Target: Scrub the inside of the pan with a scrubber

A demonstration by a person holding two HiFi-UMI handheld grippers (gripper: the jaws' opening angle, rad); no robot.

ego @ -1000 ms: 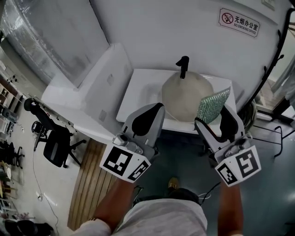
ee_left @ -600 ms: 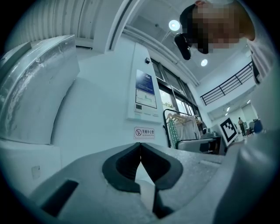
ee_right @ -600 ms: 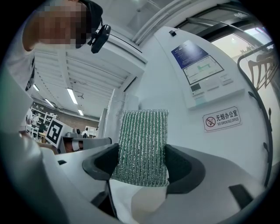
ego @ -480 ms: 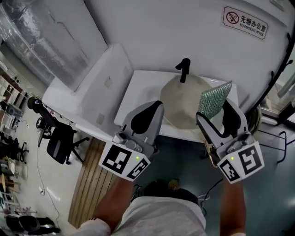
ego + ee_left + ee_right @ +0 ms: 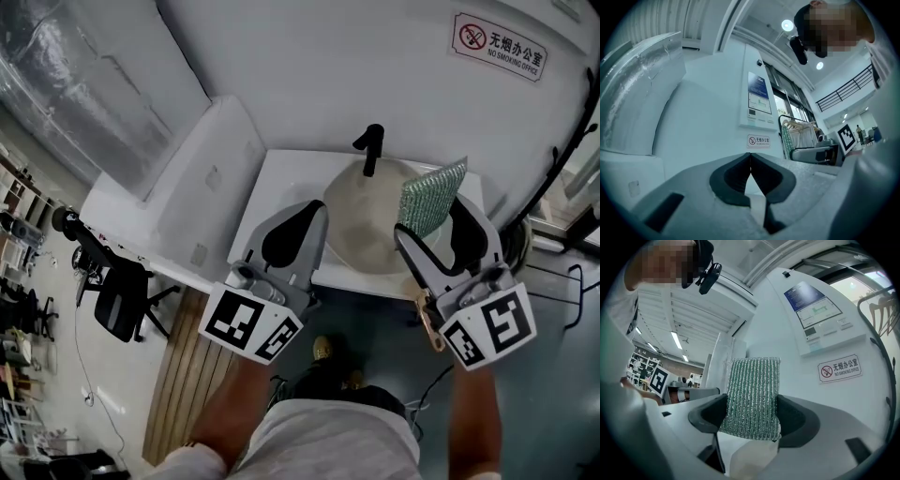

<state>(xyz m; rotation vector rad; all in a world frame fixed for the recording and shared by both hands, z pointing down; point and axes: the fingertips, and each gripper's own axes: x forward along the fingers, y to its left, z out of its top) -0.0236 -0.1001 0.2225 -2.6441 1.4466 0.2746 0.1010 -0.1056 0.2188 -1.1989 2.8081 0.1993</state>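
1. Pan (image 5: 366, 220): round, pale inside, lying on the white desk (image 5: 281, 187), black handle (image 5: 372, 148) toward the wall.
2. Scrubber (image 5: 433, 195): green, ribbed, upright, over the pan's right edge.
3. Right tongs (image 5: 431, 225): clamped on the scrubber's lower half.
4. Left tongs (image 5: 317, 214): closed, empty, at the pan's left edge.
5. No-smoking sign (image 5: 497, 45): on the wall above.

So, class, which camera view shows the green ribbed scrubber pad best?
The right gripper view: the green ribbed scrubber pad fills the centre, clamped in the right gripper. The head view shows it small; the left gripper view gives at most a thin, unclear sliver.
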